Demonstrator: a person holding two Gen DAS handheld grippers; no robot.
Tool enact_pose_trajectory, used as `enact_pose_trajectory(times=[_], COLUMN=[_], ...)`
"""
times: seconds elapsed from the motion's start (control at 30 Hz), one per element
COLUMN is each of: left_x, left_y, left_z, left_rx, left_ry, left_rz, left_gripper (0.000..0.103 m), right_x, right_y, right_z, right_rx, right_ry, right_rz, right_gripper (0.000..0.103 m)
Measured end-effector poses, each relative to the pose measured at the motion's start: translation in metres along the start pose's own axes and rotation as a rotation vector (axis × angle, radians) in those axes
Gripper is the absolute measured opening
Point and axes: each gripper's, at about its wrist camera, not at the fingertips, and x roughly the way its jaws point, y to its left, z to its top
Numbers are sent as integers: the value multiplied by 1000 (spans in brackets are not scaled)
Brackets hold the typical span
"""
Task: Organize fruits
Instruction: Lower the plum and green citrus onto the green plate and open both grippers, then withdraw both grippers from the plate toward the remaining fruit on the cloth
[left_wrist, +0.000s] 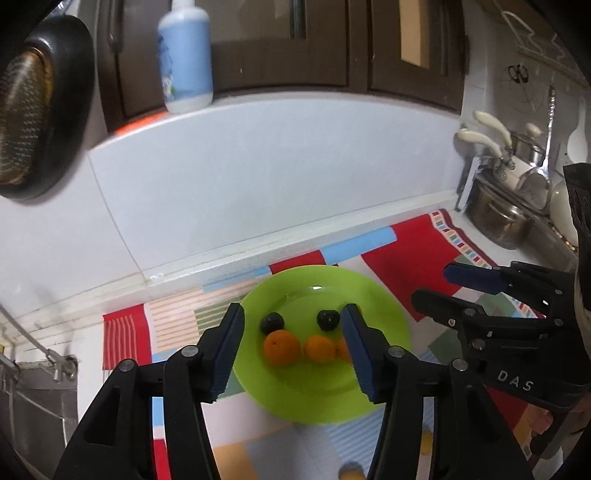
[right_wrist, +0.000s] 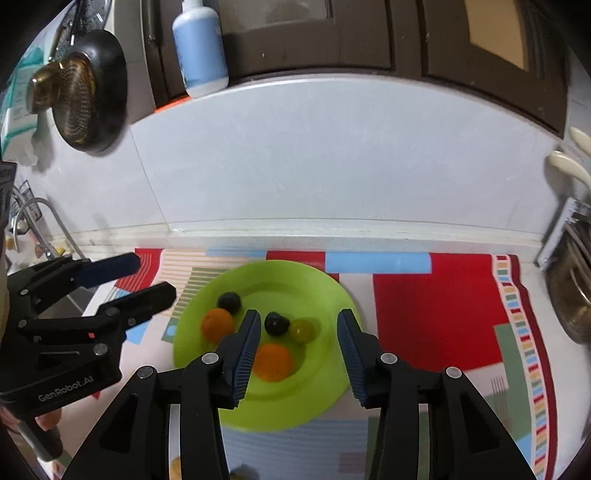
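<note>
A green plate (left_wrist: 384, 321) (right_wrist: 325, 295) lies on a patchwork mat. On it sit two dark round fruits (left_wrist: 272, 322) (left_wrist: 328, 319) and two oranges (left_wrist: 282, 347) (left_wrist: 320, 349). In the right wrist view they show as dark fruits (right_wrist: 229, 301) (right_wrist: 276, 323), oranges (right_wrist: 217, 325) (right_wrist: 274, 362) and a yellow-green fruit (right_wrist: 303, 331). My left gripper (left_wrist: 293, 350) is open and empty above the plate's near side. My right gripper (right_wrist: 297, 354) is open and empty over the plate; it also shows in the left wrist view (left_wrist: 436, 286).
The colourful mat (right_wrist: 436, 314) covers the counter before a white tiled wall. Pots and utensils (left_wrist: 509, 206) stand at the right. A sink with faucet (right_wrist: 37, 210) is at the left. A blue bottle (left_wrist: 184, 55) stands on the ledge. Small yellow fruits (left_wrist: 351, 470) lie near the mat's front.
</note>
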Motion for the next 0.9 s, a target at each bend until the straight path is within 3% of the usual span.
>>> enact_pose_trajectory(times=[0.07,0.27,0.37,0.53,0.9], left_x=[-13,-44,-59,-75,-92], left_y=[-1,-9,-9,-10,-21], left_z=[-4,-19,-27,-44,-82], left_rx=[-2,15,7,9,53], left_ry=[-15,-57,-79,-76,-60], left_rz=[-2,5,4,-19,34], left_gripper=[58,64,70,70,73], right_x=[-15,-50,-64,-83,-95], right_y=[4,15,19,27,36], right_z=[-6,-22,-30,-46,-80], right_rx=[3,-11,-3,-1,-4], right_ry=[-19,-77,-98,-127,-84], right_rz=[-10,-38,-47,-68,-58], right_gripper=[51,51,59,60,60])
